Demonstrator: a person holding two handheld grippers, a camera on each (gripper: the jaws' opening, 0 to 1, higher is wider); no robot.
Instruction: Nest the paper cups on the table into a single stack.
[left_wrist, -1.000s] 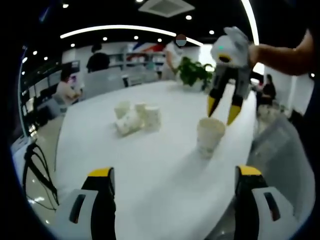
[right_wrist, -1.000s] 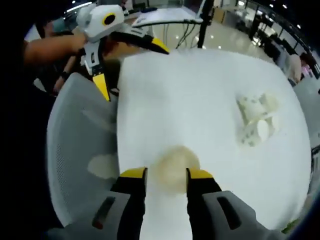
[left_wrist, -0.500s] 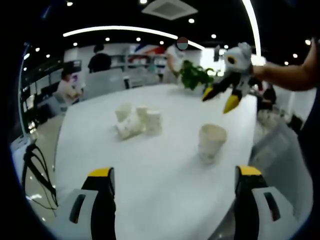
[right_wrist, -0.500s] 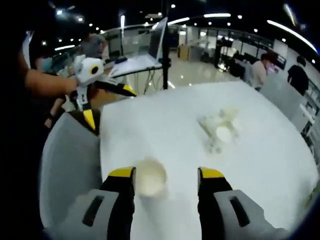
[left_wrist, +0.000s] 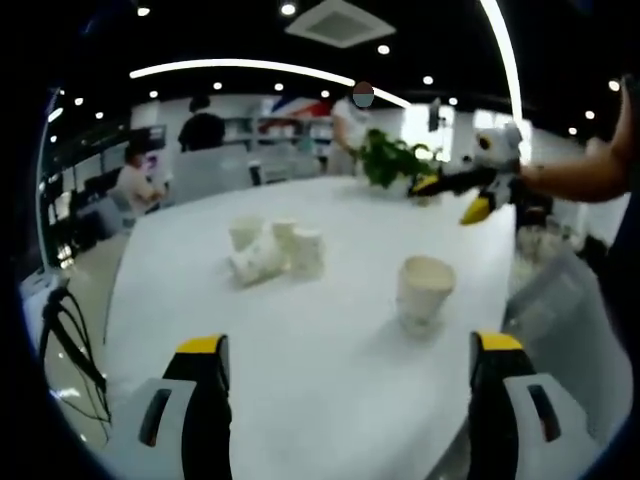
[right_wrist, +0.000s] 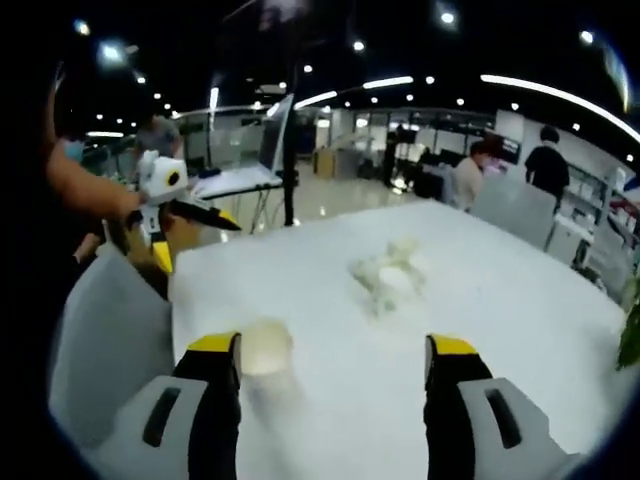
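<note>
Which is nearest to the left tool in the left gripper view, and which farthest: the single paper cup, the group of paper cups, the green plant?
1. Single paper cup, upright, toward the right.
2. Group of paper cups, mid-table, left of centre.
3. Green plant, at the table's far end.

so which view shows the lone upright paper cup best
The left gripper view: the lone paper cup stands in full profile, rim and wall clear, apart from the cluster of cups. In the right gripper view it is a blurred pale shape beside the hand-held gripper's jaw.
</note>
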